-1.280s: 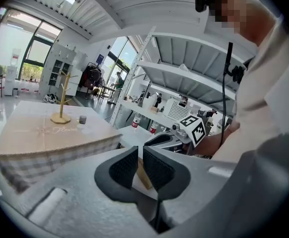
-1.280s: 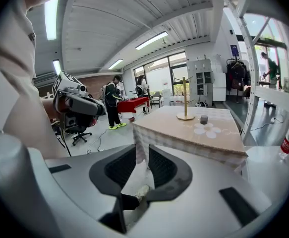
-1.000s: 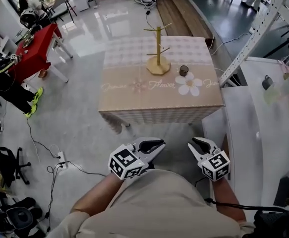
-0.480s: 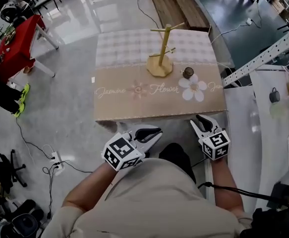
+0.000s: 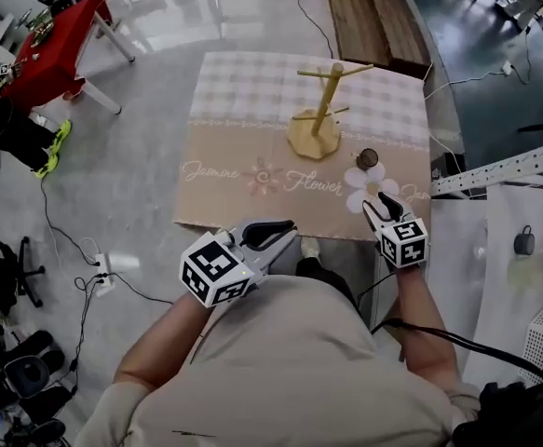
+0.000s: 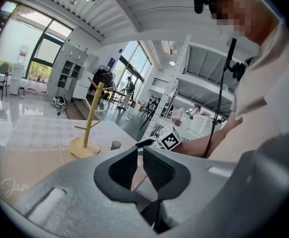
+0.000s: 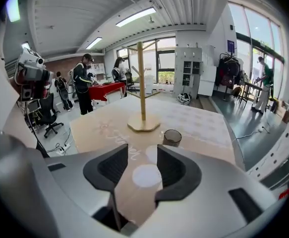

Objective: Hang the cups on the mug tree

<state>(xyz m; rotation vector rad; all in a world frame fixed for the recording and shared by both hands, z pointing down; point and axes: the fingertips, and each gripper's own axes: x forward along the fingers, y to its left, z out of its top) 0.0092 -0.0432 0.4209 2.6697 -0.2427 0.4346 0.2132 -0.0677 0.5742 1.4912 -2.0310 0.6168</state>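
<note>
A wooden mug tree (image 5: 319, 108) stands bare on the beige tablecloth (image 5: 243, 128). It also shows in both gripper views (image 6: 88, 119) (image 7: 141, 86). A small dark cup (image 5: 368, 158) sits upright to the tree's right (image 7: 172, 137) (image 6: 115, 145). My right gripper (image 5: 380, 209) is over the table's near right edge, just short of the cup. Its jaws have just been opening and stand apart with nothing between them (image 7: 142, 155). My left gripper (image 5: 271, 234) hovers at the near edge, further from the cup. Its jaws (image 6: 140, 152) show only a narrow slit and hold nothing.
A red table (image 5: 57, 59) stands far left, with cables and a power strip (image 5: 101, 273) on the floor. A white metal rack and shelf (image 5: 499, 170) flank the table's right side. Several people stand by the red table (image 7: 82, 86).
Both grippers have come forward to the table's near edge. The right one has reached the flower print near the cup and its jaws have widened. The left one trails behind.
</note>
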